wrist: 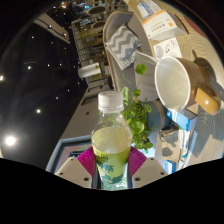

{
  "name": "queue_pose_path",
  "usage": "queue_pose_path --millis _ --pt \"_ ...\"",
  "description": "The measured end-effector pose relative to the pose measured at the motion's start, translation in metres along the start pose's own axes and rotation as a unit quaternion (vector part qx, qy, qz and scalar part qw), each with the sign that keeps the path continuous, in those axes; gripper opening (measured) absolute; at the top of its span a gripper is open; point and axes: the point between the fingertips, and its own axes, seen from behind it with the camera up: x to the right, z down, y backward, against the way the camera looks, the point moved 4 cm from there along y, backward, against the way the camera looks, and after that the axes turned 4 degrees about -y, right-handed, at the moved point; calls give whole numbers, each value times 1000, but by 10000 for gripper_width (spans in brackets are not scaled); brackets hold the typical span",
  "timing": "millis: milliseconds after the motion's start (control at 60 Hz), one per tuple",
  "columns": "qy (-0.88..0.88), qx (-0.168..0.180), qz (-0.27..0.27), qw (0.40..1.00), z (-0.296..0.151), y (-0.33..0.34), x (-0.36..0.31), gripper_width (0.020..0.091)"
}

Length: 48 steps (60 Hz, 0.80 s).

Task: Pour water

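Your gripper (112, 165) has its two pink pads (87, 160) pinching a clear bottle (111, 145) from either side, low on its body, and the bottle is carried rather than resting on anything you can see. It holds a yellowish-green liquid up to about its shoulder; the white cap (109, 100) looks to be on, so check it before you tip. Long axis runs from the fingers toward 12 o'clock, cap farthest from you, close to upright relative to the gripper.

The likely target, a cream mug (178, 82) with a wooden handle, lies up at about 1 to 2 o'clock from the cap, its open mouth turned toward the bottle. A leafy green plant (135, 112) sits between the two, just beside the bottle's neck at 2 o'clock. Judging by this, you'd carry the neck toward 2 o'clock and roll clockwise
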Motion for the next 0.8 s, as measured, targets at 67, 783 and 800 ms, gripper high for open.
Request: queue_pose_path --millis 67,783,800 --pt "-76 -7 -8 997 -7 -1 7 393" --pt "285 -22 64 956 -39 43 -60 394" --pt "313 -16 66 947 -44 46 -67 395"
